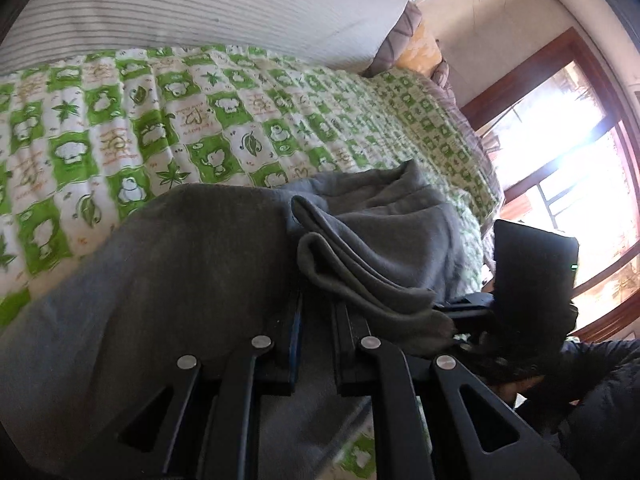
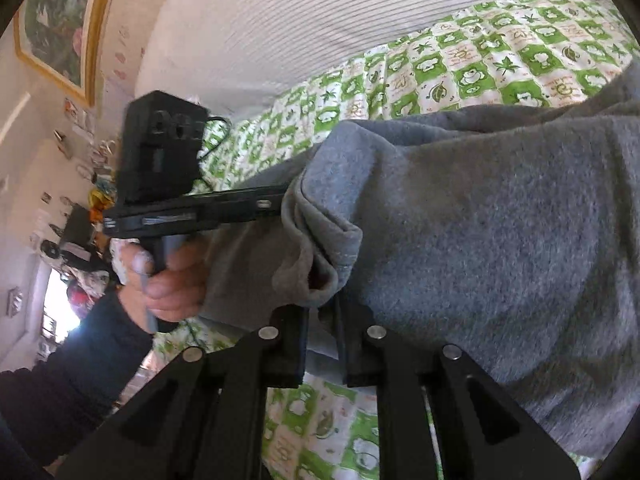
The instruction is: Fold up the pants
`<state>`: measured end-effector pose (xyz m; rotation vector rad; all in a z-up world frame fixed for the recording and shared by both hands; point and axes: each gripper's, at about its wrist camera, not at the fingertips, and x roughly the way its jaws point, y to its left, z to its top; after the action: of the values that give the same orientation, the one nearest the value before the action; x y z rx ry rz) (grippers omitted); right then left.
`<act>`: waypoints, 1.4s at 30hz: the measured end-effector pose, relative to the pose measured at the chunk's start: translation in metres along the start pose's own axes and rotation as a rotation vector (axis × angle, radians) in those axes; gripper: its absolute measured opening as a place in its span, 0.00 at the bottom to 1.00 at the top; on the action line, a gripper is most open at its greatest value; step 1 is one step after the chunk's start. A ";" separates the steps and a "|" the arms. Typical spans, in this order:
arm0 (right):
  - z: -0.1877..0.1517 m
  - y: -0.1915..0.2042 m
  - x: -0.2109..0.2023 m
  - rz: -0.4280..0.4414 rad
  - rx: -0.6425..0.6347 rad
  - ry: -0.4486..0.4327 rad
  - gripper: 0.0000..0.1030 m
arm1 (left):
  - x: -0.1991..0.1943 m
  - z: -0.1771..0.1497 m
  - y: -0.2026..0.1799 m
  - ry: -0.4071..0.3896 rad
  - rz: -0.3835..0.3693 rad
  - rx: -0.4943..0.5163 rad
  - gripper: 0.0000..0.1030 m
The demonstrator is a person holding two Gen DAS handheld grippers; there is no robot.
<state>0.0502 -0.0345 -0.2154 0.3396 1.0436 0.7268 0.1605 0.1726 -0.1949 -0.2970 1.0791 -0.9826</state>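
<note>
A: Where are the soft grey fleece pants (image 1: 168,280) now?

B: They hang lifted over the bed with the green and white checked quilt (image 1: 120,120). Your left hand-held gripper (image 1: 316,312) is closed on a folded grey edge, and your right hand-held gripper (image 2: 322,320) pinches a bunched edge too.

A: How do I do this fold well?

B: I think you should keep both edges level and the cloth a little tight between them, then lay it down flat, so no wrinkle stays inside.

A: What does one view show that the other does not?

B: The right wrist view shows your bare left hand (image 2: 168,280) on the handle and a gold framed picture (image 2: 60,20). The left wrist view shows the bright window (image 1: 560,160) and the pillows (image 1: 416,44).
</note>
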 end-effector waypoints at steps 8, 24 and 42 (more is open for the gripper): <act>0.007 0.032 -0.035 0.043 -0.187 0.049 0.68 | -0.030 -0.013 -0.037 -0.098 0.077 -0.062 0.47; 0.138 0.012 0.038 -0.009 -0.392 0.430 0.68 | 0.005 -0.060 -0.048 -0.239 0.352 -0.507 0.47; 0.110 0.042 0.101 -0.057 -0.624 0.580 0.13 | -0.004 -0.102 -0.025 -0.280 0.267 -0.690 0.17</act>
<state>0.1606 0.0739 -0.2056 -0.4657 1.2910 1.0873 0.0607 0.1858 -0.2255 -0.8031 1.1345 -0.2908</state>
